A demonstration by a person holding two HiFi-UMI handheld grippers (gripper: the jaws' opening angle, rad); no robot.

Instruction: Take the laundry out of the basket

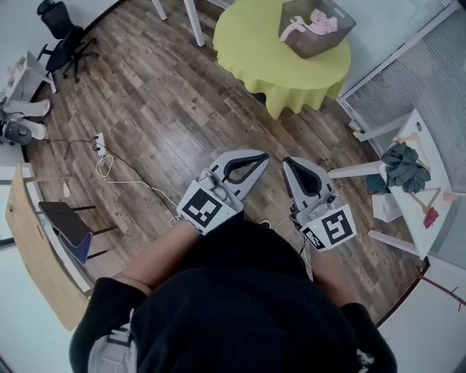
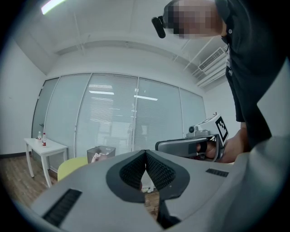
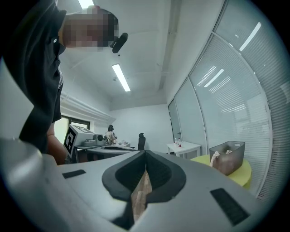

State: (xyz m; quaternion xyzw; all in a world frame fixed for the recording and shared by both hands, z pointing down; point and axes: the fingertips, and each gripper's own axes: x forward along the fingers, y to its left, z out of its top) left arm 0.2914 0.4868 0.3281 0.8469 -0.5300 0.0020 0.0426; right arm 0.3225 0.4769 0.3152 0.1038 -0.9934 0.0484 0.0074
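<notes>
Both tools are closed tight and empty: left tool (image 1: 251, 166) and right tool (image 1: 298, 175) side by side over the wooden floor (image 1: 167, 109). Laundry (image 1: 314, 22) sits in the grey basket (image 1: 331, 38) on the yellow-green table (image 1: 266, 62), well apart from them.

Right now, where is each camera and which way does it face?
Head view: on the person's head, facing steeply down at wooden floor; black shirt, left tool, right tool show.
Left gripper view: on left tool, facing glass wall; right tool shows.
Right gripper view: on right tool, facing far white wall; left tool shows.
Shared by all: grey rectangular basket on round yellow-green table.
</notes>
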